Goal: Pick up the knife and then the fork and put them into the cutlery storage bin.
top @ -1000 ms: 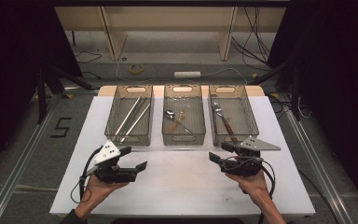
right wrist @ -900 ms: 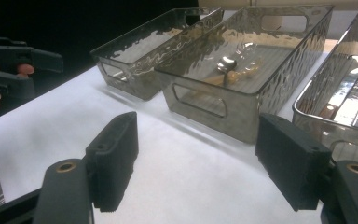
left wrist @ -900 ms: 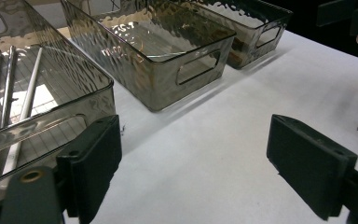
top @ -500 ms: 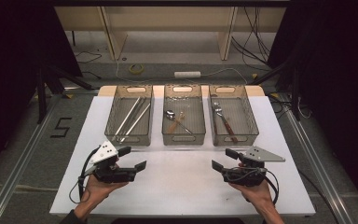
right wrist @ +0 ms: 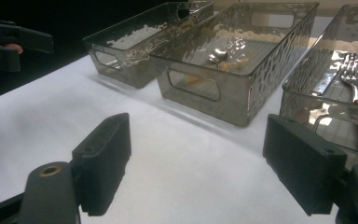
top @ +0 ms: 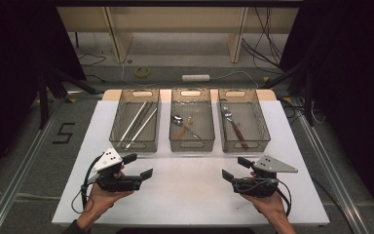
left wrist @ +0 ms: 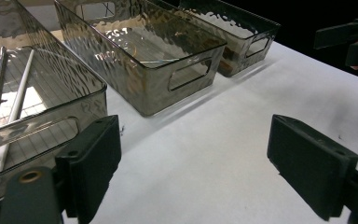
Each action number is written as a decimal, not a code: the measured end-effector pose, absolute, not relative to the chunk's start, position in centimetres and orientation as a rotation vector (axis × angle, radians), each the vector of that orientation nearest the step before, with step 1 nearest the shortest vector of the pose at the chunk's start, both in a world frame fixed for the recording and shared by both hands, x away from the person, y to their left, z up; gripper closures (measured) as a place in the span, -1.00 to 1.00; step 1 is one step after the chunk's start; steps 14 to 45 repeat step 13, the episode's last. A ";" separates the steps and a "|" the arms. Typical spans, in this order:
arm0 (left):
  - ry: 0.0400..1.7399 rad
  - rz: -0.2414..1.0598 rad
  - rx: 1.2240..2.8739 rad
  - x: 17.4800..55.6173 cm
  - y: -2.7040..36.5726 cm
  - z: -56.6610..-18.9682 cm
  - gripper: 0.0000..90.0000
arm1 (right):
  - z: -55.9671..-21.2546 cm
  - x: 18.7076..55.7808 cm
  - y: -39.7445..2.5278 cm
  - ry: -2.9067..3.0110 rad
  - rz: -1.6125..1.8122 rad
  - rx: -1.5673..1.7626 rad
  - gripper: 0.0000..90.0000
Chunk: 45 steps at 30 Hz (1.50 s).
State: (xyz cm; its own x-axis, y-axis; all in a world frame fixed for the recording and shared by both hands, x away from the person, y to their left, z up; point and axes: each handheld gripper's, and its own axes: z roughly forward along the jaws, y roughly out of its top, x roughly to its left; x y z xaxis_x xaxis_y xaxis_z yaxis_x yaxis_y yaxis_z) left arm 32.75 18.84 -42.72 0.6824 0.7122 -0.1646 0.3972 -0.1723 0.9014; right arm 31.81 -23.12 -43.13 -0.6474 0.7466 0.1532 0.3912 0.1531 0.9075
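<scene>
Three clear bins stand side by side on the white table (top: 190, 195). The left bin (top: 135, 146) holds long metal rods (top: 137, 122), the middle bin (top: 191, 145) a spoon (top: 179, 121), and the right bin (top: 247, 145) a fork (top: 227, 115) and a brown-handled utensil (top: 238, 134). My left gripper (top: 139, 165) is open and empty, held in a hand in front of the left bin. My right gripper (top: 236, 169) is open and empty in front of the right bin. In the left gripper view the open gripper (left wrist: 200, 163) faces bare table, with the rods (left wrist: 9, 107) at left. In the right gripper view the open gripper (right wrist: 204, 163) faces the middle bin (right wrist: 191, 86), with the fork (right wrist: 354, 70) at right.
Bare white table lies between the two grippers and the bins. Behind the table the floor carries cables, a power strip (top: 196, 77) and a yellow tape roll (top: 142, 71). Metal rails (top: 19, 180) run along both sides. The other gripper (left wrist: 349, 42) shows far off in each gripper view.
My right gripper has drawn back toward the table's near edge and a little to the right. The left gripper has barely shifted. Both stay open.
</scene>
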 end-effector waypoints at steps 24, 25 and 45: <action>0.883 0.358 1.798 32.8 18.8 -42.7 -0.62 | -43.0 31.8 -23.2 2.094 1.487 1.094 -0.46; 0.883 0.358 1.798 32.8 18.8 -42.7 -0.62 | -43.0 31.8 -23.2 2.094 1.487 1.094 -0.46; 0.883 0.358 1.798 32.8 18.8 -42.7 -0.62 | -43.0 31.8 -23.2 2.094 1.487 1.094 -0.46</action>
